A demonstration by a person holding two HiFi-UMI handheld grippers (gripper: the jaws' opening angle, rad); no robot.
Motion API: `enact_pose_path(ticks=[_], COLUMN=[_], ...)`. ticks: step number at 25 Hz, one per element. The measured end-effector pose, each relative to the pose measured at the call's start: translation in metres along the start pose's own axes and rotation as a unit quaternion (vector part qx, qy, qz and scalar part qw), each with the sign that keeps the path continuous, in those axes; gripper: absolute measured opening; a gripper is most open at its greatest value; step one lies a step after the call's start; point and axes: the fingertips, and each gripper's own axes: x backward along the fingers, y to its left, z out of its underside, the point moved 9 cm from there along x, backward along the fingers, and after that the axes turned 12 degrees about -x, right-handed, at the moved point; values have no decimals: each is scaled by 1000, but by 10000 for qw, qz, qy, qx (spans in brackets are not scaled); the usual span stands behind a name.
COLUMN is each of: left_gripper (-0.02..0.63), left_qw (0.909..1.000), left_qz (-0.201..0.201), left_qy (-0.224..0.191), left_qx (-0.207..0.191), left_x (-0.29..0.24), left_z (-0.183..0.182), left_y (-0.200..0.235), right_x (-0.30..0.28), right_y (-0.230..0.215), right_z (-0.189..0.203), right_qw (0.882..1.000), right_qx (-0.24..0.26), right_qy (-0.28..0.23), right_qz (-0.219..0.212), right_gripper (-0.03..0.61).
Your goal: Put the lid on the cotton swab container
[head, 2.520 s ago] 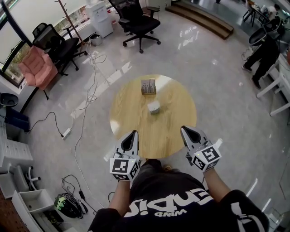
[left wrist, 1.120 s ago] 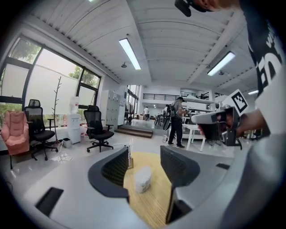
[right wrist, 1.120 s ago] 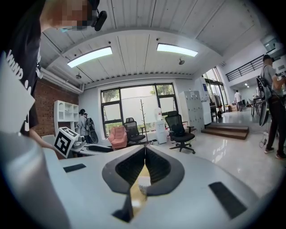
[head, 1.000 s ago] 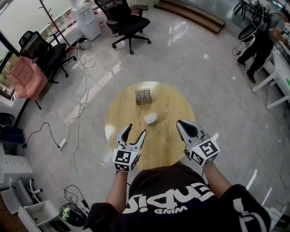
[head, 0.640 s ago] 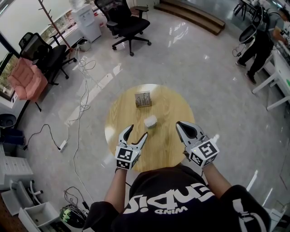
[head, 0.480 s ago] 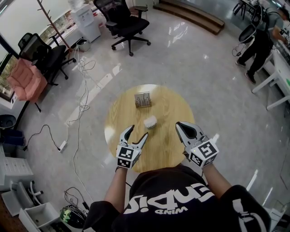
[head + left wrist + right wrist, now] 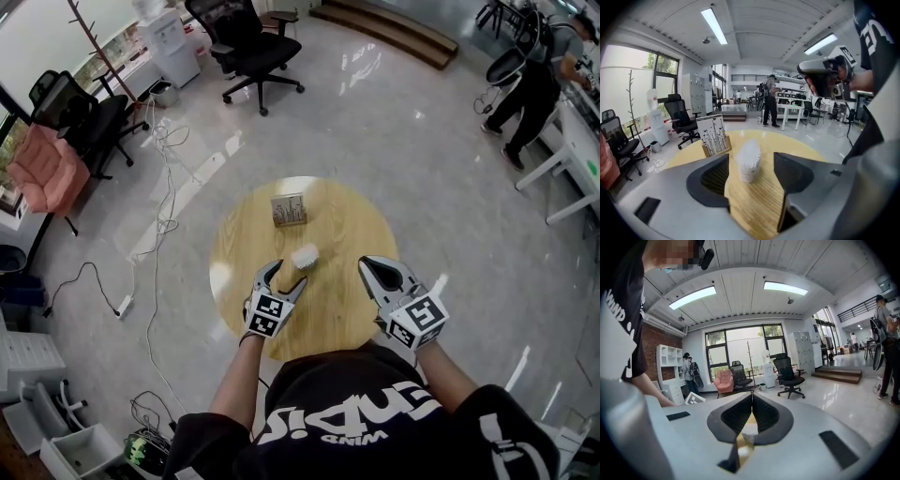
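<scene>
Cotton swab container (image 7: 305, 257) stands upright near the middle of the round wooden table (image 7: 352, 220), with a patterned card stand (image 7: 289, 210) behind it. The left gripper (image 7: 286, 277) points at it with its jaws spread wide. Nothing lies between the pads, and the container sits just beyond their tips. The right gripper (image 7: 367, 265) hovers over the table's near right side, its jaws pressed together and empty.

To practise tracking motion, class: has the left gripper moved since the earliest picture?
Yes. The left gripper has moved forward from the round wooden table's near edge toward the cotton swab container.
</scene>
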Motion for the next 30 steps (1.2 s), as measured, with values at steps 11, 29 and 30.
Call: enact_pose_path(ticks=[11,29,30], left_gripper=[288,236,236], left_qw=[9972,9944,9944], left_qz=[360,669,671], left_qy=[639,761,750], left_qx=[127,-304,-307], left_x=[-58,-83,-83], left_z=[39,35,35], left_y=[6,6,7], right_x=[3,-9,-10], right_y=[-11,-16,-16], right_z=[-1,0,0], right_qw=[9999,9997,9997], right_qx=[-25,-50,-53], right_qy=[132,219,225], right_qz=[108,57,52], right_gripper=[2,2,2])
